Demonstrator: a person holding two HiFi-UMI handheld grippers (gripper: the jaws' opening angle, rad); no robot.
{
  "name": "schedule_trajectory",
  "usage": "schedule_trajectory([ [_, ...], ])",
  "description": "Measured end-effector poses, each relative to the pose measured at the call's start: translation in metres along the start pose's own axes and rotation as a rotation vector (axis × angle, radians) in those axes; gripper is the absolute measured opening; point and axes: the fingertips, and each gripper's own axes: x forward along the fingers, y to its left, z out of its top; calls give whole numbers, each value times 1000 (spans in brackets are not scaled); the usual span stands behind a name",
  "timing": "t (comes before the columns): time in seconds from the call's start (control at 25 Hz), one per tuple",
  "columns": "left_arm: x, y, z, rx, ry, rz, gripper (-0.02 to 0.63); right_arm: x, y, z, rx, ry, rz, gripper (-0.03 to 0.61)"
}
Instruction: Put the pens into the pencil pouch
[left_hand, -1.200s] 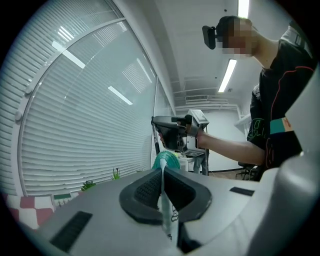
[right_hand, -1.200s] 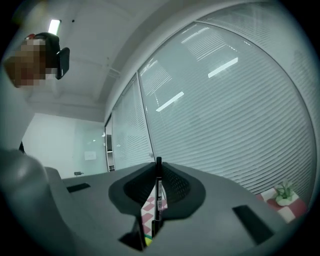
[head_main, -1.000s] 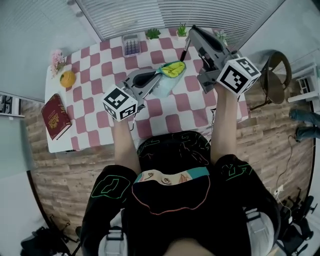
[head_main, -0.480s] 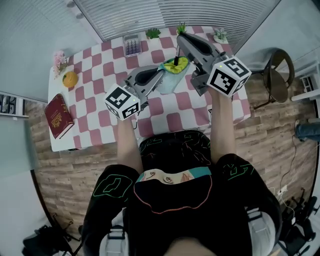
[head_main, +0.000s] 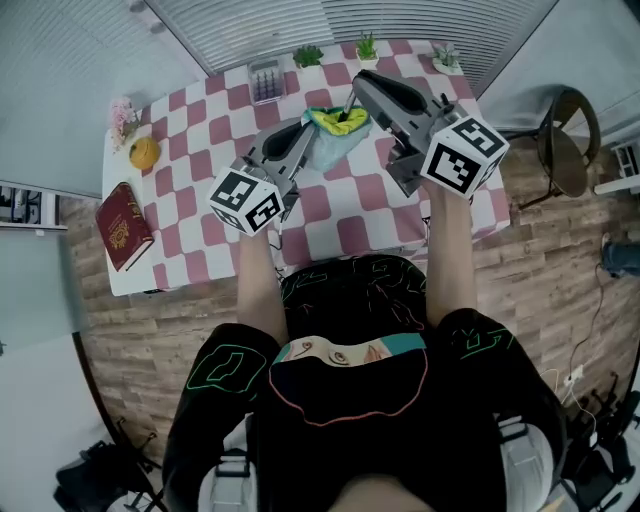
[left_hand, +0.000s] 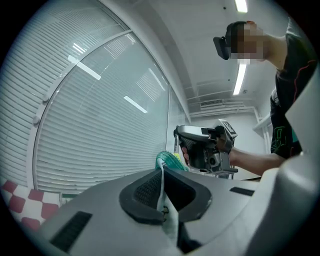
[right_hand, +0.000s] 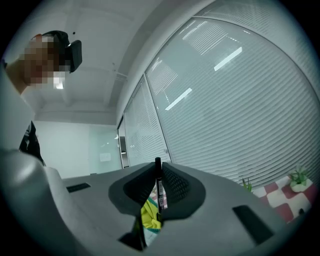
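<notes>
two grippers over a red-and-white checked surface, one in each hand. one pencil pouch, pale blue outside and yellow-green inside, held up by its edge with the mouth open. left gripper with jaws pressed together on that edge, a thin fold of fabric pinched between them. one black pen gripped in the right gripper, jaws narrow around the barrel, top end poking up past them. lower tip of the pen right at the pouch's yellow-green opening; inside or just above, cannot tell. no other pen in sight. elsewhere on the surface: one calculator and three small potted plants along the far edge, one bunch of pink flowers, one orange fruit and one red book on the left side. one round chair on the wooden floor off to the right.
</notes>
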Motion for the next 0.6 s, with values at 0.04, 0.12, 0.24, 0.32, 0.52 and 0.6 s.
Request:
schedule_trajectory([
  [0.04, 0, 1, 0, -6, 0, 3, 2, -3, 0, 2, 9, -9, -1, 42],
  [0.12, -1, 2, -3, -10, 12, 10, 2, -8, 0, 4, 28, -22, 3, 43],
  [0.24, 3, 3, -6, -14, 20, 19, 2, -12, 0, 4, 47, -15, 21, 43],
  [0.32, 6, 3, -8, -15, 23, 19, 2, -13, 0, 0, 64, 11, 34, 43],
  [0.52, 16, -4, -8, -11, 28, -15, 2, -12, -5, -24, 81, 132, 47, 43],
  [0.6, 20, -7, -7, -4, 29, -28, 2, -11, -8, -31, 81, 154, 49, 43],
])
